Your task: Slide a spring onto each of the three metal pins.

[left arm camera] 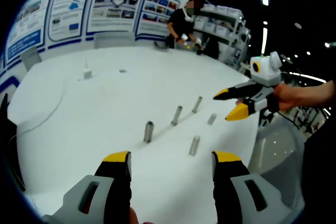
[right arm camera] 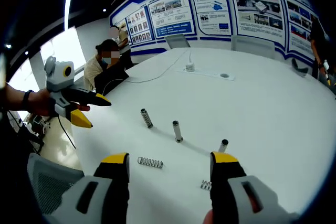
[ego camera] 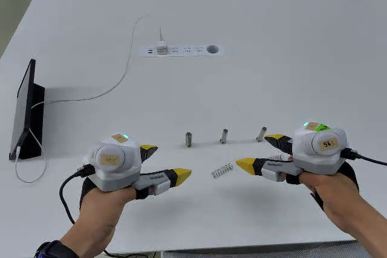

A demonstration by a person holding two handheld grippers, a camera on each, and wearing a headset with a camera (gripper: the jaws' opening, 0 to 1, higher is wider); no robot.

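**Head view: one spring seems seated, both tongs free**

I see three metal pins standing in a row on the white table (ego camera: 272, 77), between my two grippers. The left pin (ego camera: 188, 139) looks darker and ribbed, and in the right gripper view coils seem to wrap it, so I judge one spring is already on. The middle pin (ego camera: 224, 136) and the right pin (ego camera: 262, 134) look bare. A loose spring (ego camera: 222, 170) lies flat just in front of the middle pin. A second spring (right arm camera: 206, 184) lies close by the right gripper's jaw, partly hidden.

The left gripper (ego camera: 168, 161) and the right gripper (ego camera: 258, 151) both hover with jaws apart and nothing between them.

My next move, as I read it, is to lower the right gripper over the loose spring and pinch it lightly near one end. Then I tip it upright and line its bore over the middle pin. It could roll or squash.

Room is generous, with bare table around the pins. The power strip (ego camera: 181, 50) and the screen (ego camera: 27, 110) sit well apart. The near table edge runs under my hands, so a rolling spring could drop off.
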